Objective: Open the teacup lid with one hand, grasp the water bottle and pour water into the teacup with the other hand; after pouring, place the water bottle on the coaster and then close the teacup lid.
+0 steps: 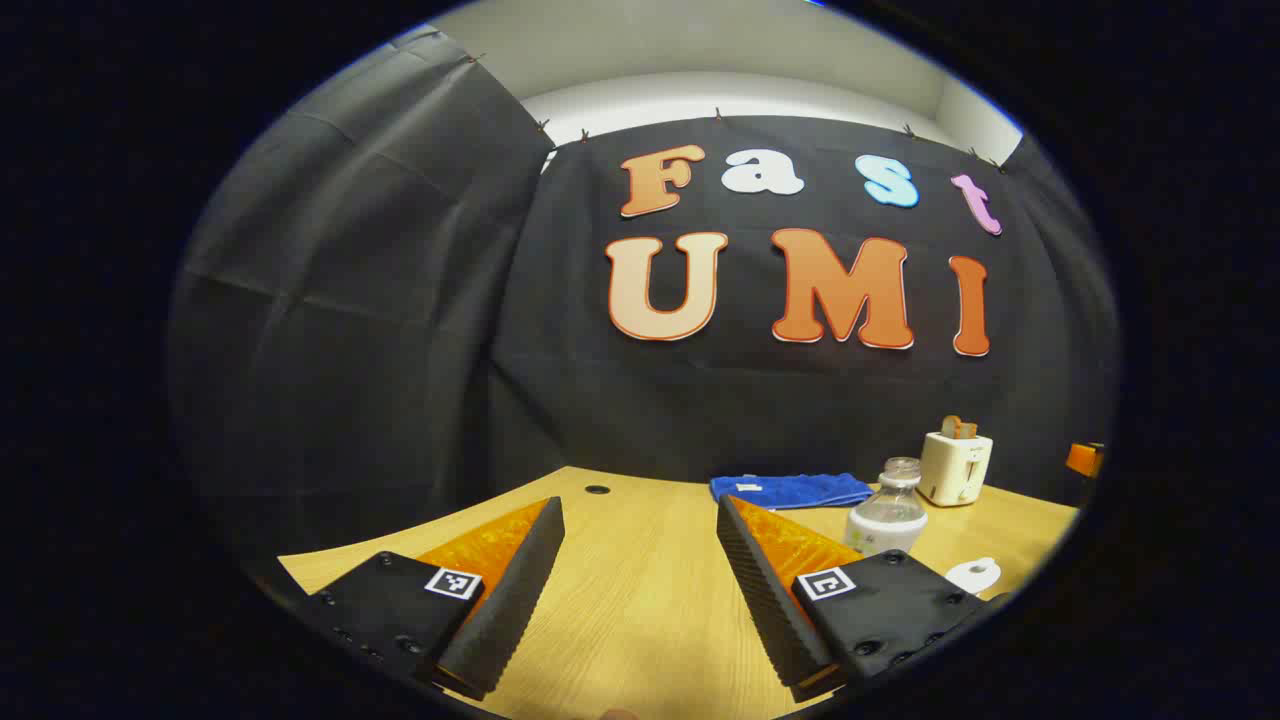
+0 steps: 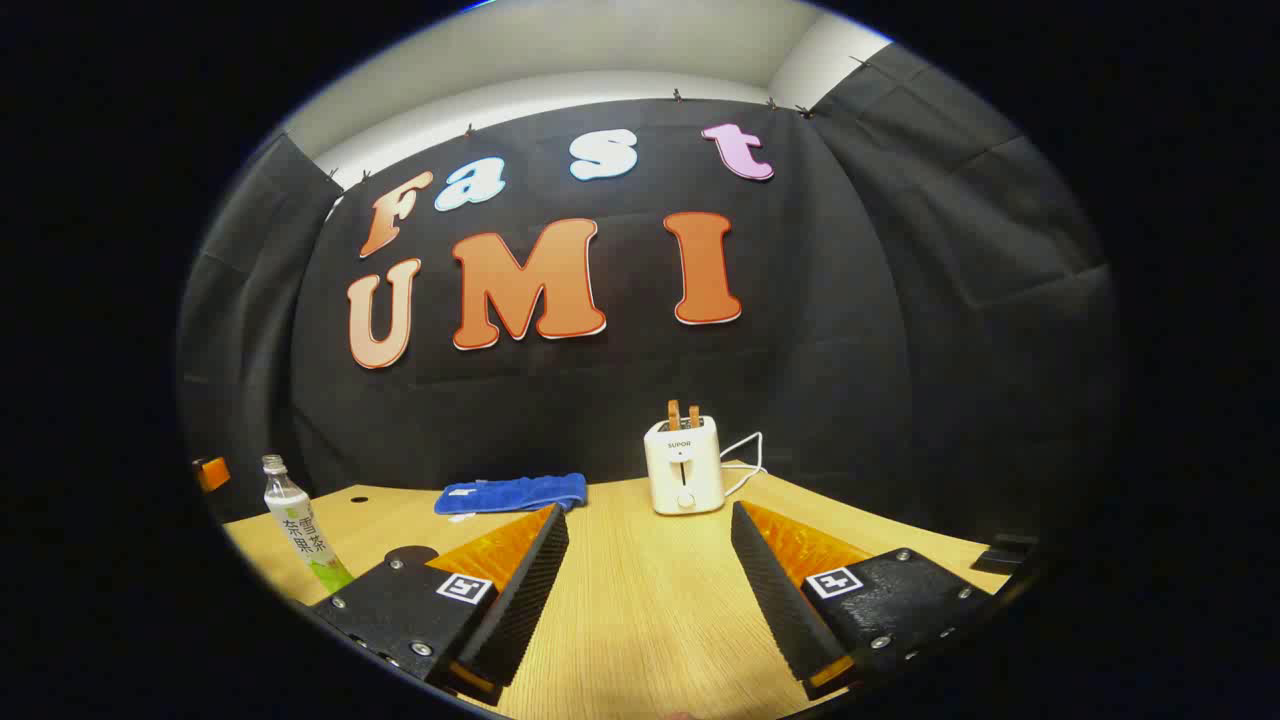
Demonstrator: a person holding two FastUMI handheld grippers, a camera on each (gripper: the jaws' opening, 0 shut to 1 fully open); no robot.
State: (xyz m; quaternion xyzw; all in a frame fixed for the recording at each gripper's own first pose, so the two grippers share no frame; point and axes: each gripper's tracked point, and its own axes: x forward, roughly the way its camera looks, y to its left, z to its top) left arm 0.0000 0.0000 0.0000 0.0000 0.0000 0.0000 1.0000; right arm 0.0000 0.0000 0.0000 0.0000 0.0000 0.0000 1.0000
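In the left gripper view a clear water bottle (image 1: 887, 515) stands on the wooden table, partly behind my left gripper's right finger. Just right of it a small white rounded piece (image 1: 973, 574) shows low at the edge; it may be the teacup or its lid, I cannot tell. My left gripper (image 1: 640, 502) is open over bare table and holds nothing. In the right gripper view the bottle (image 2: 297, 535) stands far to the left, and a dark round coaster-like disc (image 2: 412, 553) lies beside it, partly behind my left finger. My right gripper (image 2: 650, 510) is open too, with nothing between its fingers.
A white toaster (image 2: 683, 465) with toast in its slots stands at the back of the table (image 2: 640, 600), its cord trailing right. A folded blue cloth (image 2: 512, 493) lies along the back edge. A small cable hole (image 1: 597, 490) sits at the back left.
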